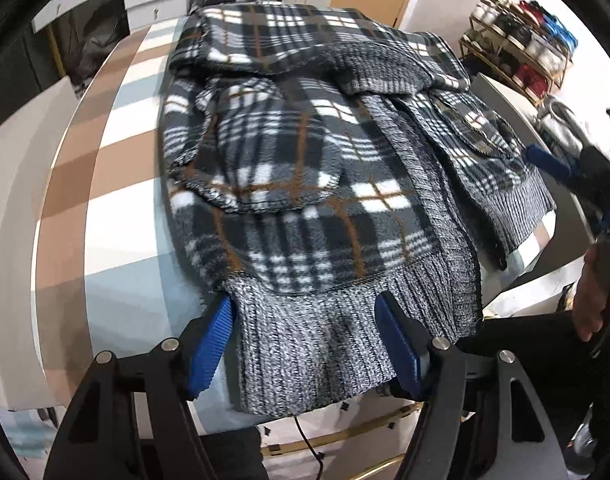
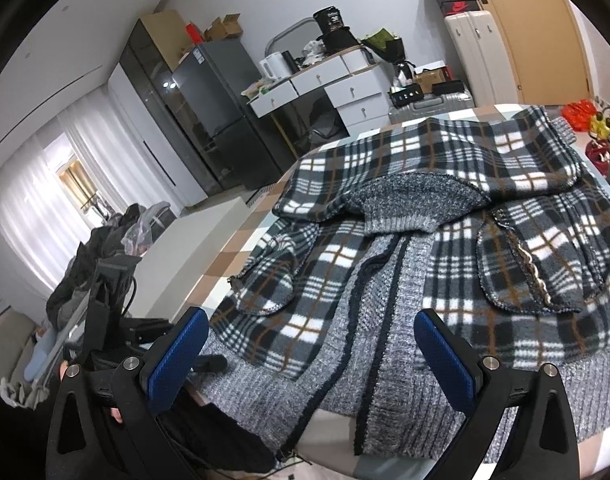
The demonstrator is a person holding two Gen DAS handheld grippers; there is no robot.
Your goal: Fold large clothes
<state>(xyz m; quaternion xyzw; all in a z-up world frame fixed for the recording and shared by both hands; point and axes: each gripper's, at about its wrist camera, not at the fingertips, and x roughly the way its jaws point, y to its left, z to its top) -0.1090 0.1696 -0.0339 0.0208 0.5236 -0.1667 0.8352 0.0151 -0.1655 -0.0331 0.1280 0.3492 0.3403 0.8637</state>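
Left gripper (image 1: pixel 305 340) straddles the plaid cardigan's (image 1: pixel 305 160) ribbed hem, jaws fairly wide, not pinching. Right gripper (image 2: pixel 311 354) wide, empty. Folding barely begun; cardigan mostly spread.

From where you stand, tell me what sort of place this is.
Probably a small lived-in apartment room: a dark refrigerator, a white desk with drawers, and a shoe rack surround the checked surface holding the plaid jacket.
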